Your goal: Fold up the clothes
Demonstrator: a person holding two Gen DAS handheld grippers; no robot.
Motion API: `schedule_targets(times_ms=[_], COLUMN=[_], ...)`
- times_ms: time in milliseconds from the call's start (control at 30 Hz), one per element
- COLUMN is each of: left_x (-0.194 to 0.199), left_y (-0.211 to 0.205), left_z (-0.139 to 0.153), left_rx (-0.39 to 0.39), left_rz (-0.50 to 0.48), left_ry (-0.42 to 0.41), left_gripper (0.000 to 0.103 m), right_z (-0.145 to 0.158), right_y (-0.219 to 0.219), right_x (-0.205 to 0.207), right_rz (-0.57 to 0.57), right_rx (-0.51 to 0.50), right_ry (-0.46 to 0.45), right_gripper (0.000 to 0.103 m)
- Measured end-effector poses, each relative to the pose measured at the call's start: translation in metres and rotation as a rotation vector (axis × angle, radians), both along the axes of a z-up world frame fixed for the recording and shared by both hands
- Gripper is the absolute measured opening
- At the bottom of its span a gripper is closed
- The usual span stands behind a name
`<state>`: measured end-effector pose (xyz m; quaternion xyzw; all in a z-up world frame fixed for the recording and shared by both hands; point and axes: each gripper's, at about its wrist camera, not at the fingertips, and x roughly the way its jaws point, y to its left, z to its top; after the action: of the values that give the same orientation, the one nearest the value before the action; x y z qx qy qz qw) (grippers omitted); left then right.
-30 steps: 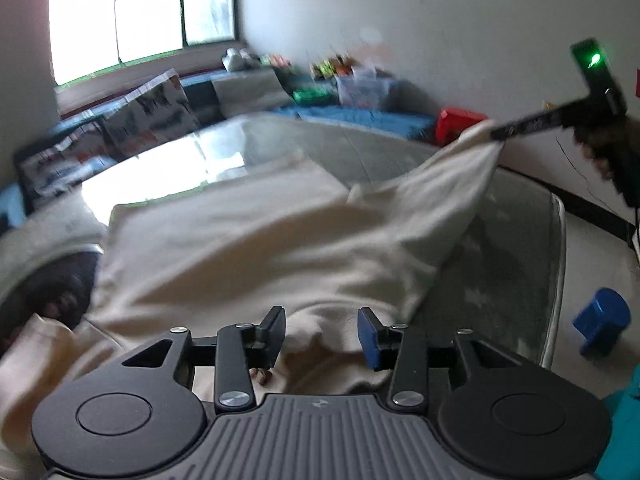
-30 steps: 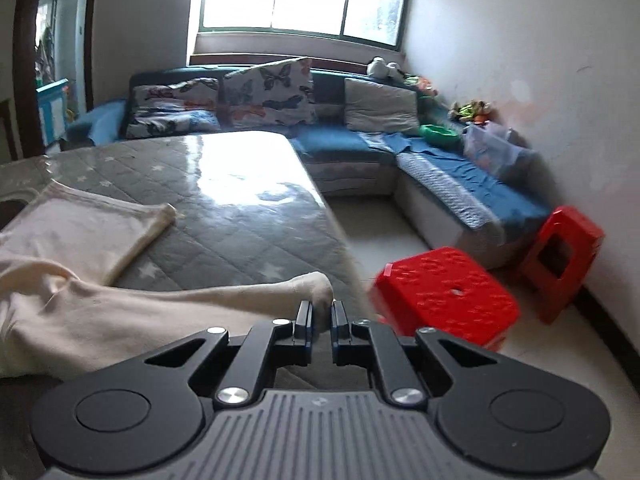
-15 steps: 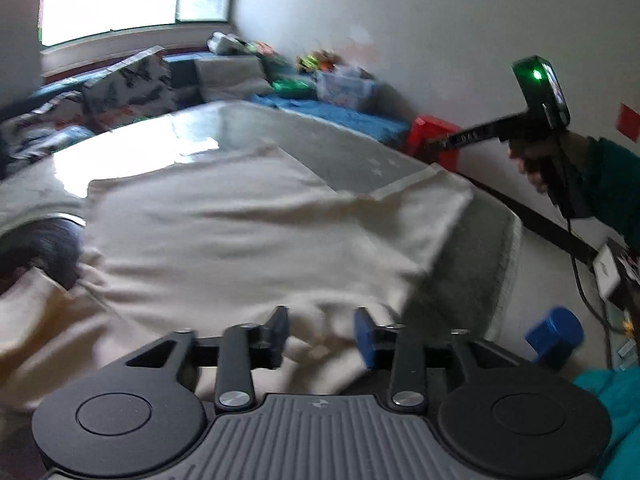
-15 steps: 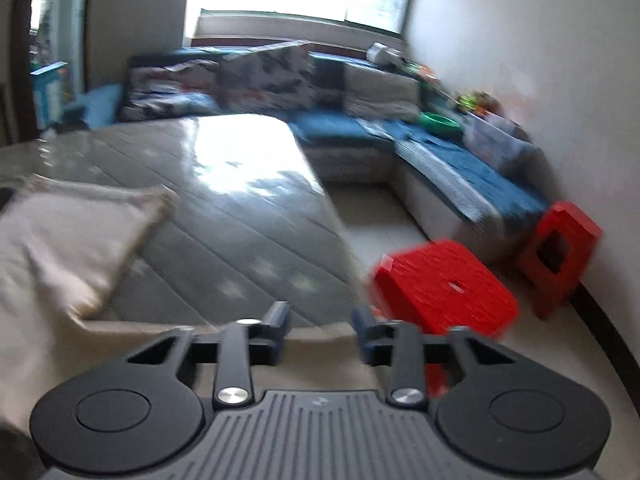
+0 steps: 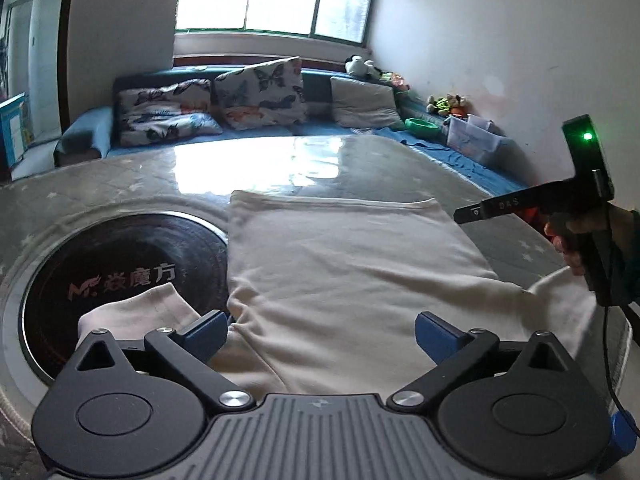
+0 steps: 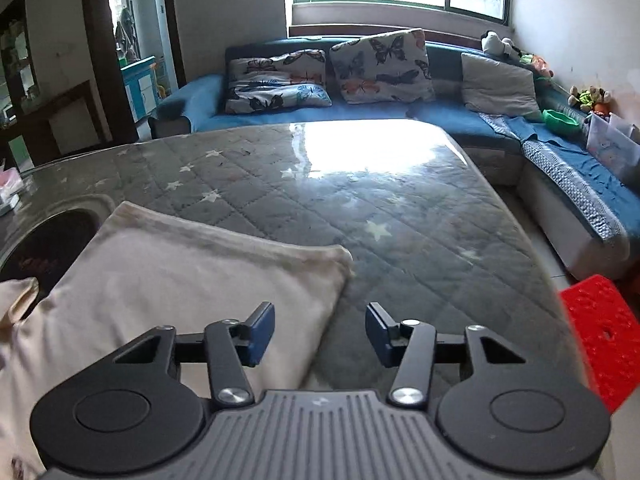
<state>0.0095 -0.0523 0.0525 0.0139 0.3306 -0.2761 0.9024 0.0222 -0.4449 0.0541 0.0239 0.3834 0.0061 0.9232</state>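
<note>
A cream garment (image 5: 340,264) lies flat on the grey quilted table (image 6: 400,208), and one sleeve (image 5: 136,312) drapes over a dark round plate (image 5: 100,256). My left gripper (image 5: 322,330) hovers over the garment's near edge. Its jaws are opening wide, and the cloth lies under them without being pinched. My right gripper (image 6: 321,328) is open above the garment's right edge (image 6: 180,276), with nothing between its pads. In the left wrist view the right gripper (image 5: 464,214) sits in a person's hand (image 5: 572,236) at the right.
A blue corner sofa (image 6: 400,112) with butterfly cushions (image 5: 256,96) runs behind the table and along the right wall. A red stool (image 6: 600,340) stands on the floor off the table's right edge. A clear plastic box (image 5: 476,140) sits on the sofa.
The right gripper let go of the cloth end it pinched and swung back over the table. The lifted cloth dropped flat. The left jaws spread wide and the view rolled level.
</note>
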Motion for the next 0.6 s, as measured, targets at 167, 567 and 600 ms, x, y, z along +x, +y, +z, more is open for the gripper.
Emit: schedule_targets(times_ms=[167, 567, 600], left_x=[0.015, 0.029, 0.028], left_y=[0.003, 0.013, 0.014], left_z=[-0.012, -0.028, -0.027], left_rx=[0.003, 0.073, 0.073], left_rz=[-0.007, 0.057, 0.065], left_ry=[0.046, 0.084, 0.083], left_gripper=[0.091, 0.078, 0.078], right_z=[-0.017, -0.028, -0.028], right_y=[-0.004, 0.005, 0.008], right_x=[0.030, 0.089, 0.096], right_rz=[-0.025, -0.017, -0.011], right_rx=[0.015, -0.039, -0.048], right_ry=[0.041, 0.041, 0.040], right_gripper=[0.019, 0.005, 0.005])
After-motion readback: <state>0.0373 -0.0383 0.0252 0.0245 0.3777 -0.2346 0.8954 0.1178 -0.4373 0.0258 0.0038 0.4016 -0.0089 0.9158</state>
